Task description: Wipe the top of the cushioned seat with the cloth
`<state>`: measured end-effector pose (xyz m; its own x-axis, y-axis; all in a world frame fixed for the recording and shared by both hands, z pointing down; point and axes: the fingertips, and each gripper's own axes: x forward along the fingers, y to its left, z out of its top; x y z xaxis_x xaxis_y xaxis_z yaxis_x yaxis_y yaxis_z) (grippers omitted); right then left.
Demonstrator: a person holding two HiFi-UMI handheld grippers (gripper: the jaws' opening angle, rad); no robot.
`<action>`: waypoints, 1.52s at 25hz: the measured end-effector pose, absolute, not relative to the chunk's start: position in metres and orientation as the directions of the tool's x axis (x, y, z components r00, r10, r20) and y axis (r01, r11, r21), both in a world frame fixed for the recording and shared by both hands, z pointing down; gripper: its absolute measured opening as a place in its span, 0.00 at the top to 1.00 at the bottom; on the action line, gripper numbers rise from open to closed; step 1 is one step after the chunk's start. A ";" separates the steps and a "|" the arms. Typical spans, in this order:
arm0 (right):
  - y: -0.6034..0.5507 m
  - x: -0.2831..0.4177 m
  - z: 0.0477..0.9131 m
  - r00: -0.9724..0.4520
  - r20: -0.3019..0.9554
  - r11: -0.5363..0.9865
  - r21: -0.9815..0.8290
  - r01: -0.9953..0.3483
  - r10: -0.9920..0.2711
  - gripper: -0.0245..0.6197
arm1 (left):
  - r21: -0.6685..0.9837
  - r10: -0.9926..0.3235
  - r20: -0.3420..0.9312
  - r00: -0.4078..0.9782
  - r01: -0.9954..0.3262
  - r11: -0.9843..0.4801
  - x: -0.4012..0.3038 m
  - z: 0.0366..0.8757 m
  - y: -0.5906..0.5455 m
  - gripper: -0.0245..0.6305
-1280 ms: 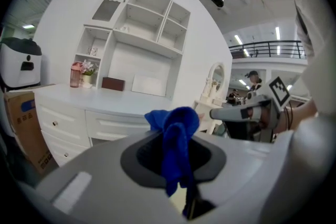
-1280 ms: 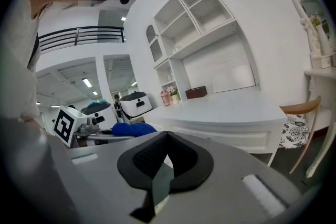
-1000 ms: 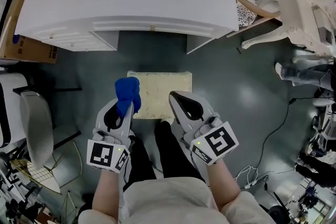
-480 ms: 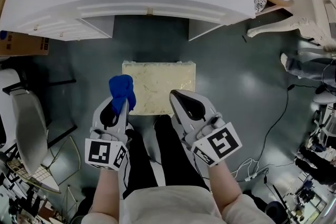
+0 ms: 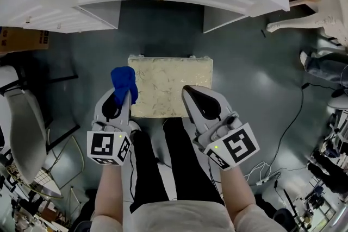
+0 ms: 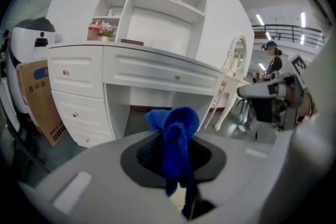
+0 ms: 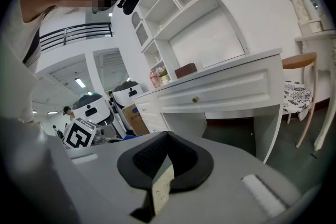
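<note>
Blue cloth (image 5: 123, 79) pinched in closed left tool (image 5: 125, 98); right tool (image 5: 189, 91) closed, empty.

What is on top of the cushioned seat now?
The visible top of the cushioned seat is bare. The blue cloth, clamped in the left gripper, overlaps its left edge, and the right gripper covers its near right corner; those parts are hidden.

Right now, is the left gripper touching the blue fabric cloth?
Touching. The left gripper view shows the blue fabric cloth pinched between the shut fingers of the left gripper, with its bunched end sticking out beyond them.
</note>
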<state>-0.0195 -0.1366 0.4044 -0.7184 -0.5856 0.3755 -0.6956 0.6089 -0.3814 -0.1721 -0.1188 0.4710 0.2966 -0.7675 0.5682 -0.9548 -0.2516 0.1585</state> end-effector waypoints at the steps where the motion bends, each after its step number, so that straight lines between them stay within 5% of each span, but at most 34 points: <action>1: -0.137 -0.021 0.408 -0.719 0.373 0.608 -0.383 -0.695 -0.587 0.96 | 0.155 -0.762 0.577 0.293 -0.956 -0.250 -0.174 0.479 -0.119 0.87; 21: -0.137 -0.022 0.447 -0.724 0.406 0.613 -0.387 -0.690 -0.558 0.96 | 0.049 -0.661 0.729 0.177 -0.977 -0.208 -0.189 0.610 -0.137 0.87; 38: -0.138 0.018 0.458 -0.682 0.427 0.568 -0.378 -0.731 -0.594 0.96 | 0.175 -0.513 0.796 0.319 -0.935 -0.310 -0.129 0.654 -0.142 0.89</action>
